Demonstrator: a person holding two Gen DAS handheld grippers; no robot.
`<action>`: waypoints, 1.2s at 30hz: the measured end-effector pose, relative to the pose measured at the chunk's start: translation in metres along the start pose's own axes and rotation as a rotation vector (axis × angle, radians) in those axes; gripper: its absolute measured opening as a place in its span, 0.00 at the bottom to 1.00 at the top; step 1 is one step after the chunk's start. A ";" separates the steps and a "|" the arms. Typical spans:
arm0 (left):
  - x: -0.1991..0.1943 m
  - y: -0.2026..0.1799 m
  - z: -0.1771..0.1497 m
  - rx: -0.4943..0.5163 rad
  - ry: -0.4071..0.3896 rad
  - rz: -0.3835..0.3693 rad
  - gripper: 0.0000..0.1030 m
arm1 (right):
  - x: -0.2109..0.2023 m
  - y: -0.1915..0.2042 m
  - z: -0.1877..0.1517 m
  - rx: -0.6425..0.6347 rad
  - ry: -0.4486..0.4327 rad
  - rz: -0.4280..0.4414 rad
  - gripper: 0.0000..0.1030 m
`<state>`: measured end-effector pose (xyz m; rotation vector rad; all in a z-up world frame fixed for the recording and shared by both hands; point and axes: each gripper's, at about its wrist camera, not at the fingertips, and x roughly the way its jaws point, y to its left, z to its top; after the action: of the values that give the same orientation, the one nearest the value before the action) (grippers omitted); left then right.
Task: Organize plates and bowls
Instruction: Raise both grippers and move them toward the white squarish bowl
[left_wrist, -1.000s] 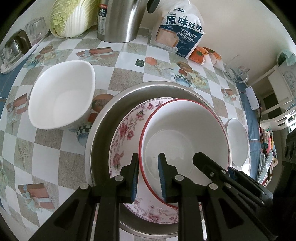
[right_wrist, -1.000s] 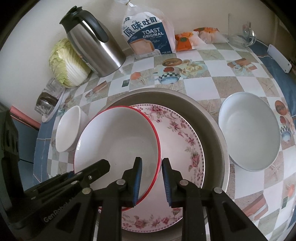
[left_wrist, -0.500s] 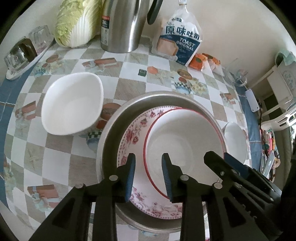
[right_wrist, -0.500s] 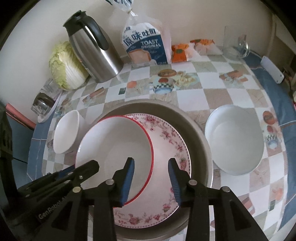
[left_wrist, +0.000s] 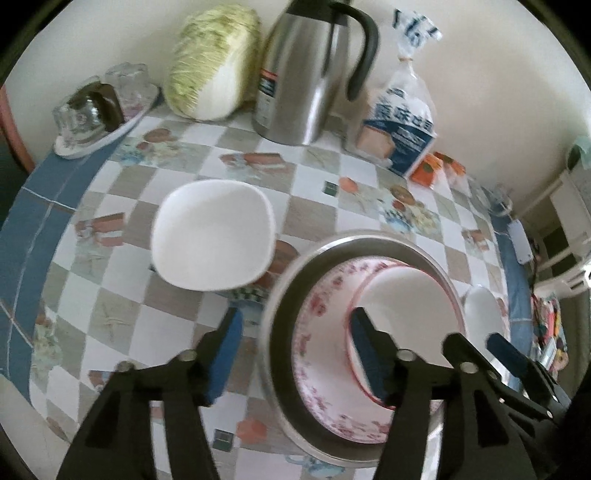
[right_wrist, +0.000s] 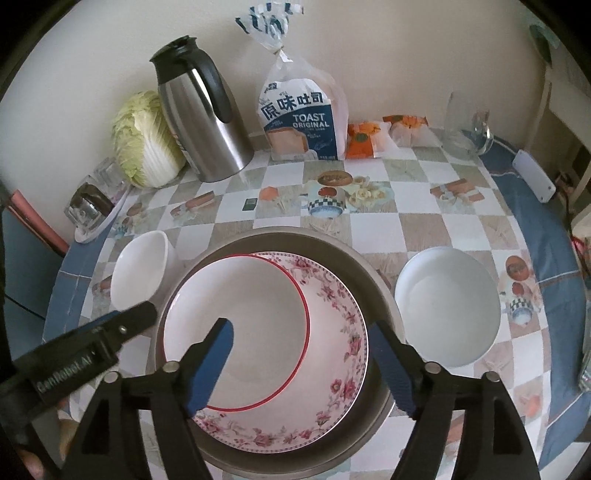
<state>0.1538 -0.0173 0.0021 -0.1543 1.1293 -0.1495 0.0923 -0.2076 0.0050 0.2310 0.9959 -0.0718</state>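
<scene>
A steel basin (right_wrist: 280, 236) stands mid-table and holds a floral plate (right_wrist: 332, 350). A red-rimmed white plate (right_wrist: 258, 306) lies on the floral plate's left part. My right gripper (right_wrist: 300, 328) hangs above both plates; its jaws are opening and touch nothing. My left gripper (left_wrist: 295, 328) hovers over the basin's (left_wrist: 273, 332) left rim, also opening, with nothing gripped. A white square-sided bowl (left_wrist: 212, 234) sits left of the basin and a white round bowl (right_wrist: 447, 306) sits to its right.
Along the back wall stand a cabbage (right_wrist: 144, 140), a steel jug (right_wrist: 199, 122), a toast bag (right_wrist: 299, 118), orange packets (right_wrist: 364, 138) and a glass (right_wrist: 461, 125). A small tray of glasses (right_wrist: 92, 206) is at the far left. A blue border (right_wrist: 535, 229) runs round the table's edge.
Both grippers stood nearly shut about the red-rimmed plate's rim; their jaws have spread wide and let it go. Both have lifted, and the left one has drifted left over the basin's rim.
</scene>
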 end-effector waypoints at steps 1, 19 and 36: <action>-0.001 0.002 0.001 -0.003 -0.010 0.013 0.69 | -0.001 0.001 0.000 -0.006 -0.004 -0.001 0.82; -0.017 0.046 0.010 -0.046 -0.131 0.135 0.89 | -0.017 0.030 0.000 -0.087 -0.090 0.005 1.00; -0.023 0.093 0.019 -0.097 -0.301 0.192 0.90 | 0.001 0.057 -0.010 -0.067 -0.117 0.021 1.00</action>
<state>0.1656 0.0795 0.0119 -0.1481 0.8459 0.0981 0.0937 -0.1502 0.0078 0.1737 0.8777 -0.0320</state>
